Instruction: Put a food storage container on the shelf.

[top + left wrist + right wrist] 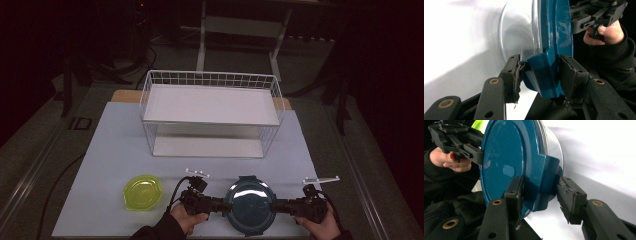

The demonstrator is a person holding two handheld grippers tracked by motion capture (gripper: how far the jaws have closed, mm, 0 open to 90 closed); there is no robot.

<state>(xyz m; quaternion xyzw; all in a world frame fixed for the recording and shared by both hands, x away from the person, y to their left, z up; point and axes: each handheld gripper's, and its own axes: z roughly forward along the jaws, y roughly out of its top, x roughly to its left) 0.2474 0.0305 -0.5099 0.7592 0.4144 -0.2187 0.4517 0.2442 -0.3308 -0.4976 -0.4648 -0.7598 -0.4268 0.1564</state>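
Teal-blue lid (250, 205) on a clear container, yellow-green translucent dish (143, 192), white wire rack (210, 112), pale white table (110, 150), black grippers (207, 204)

The room around my counter (100, 165) is very dark, but the counter is lit from above and looks pale. Glare sits on the lid (250, 197). In both gripper views the white surface is overexposed, and my near tools look soft.

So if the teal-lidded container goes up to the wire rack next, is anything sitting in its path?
Nothing visible does. The container, gripped on both sides by the left gripper and right gripper, has bare table between it and the wire rack. The green bowl sits off to its left.
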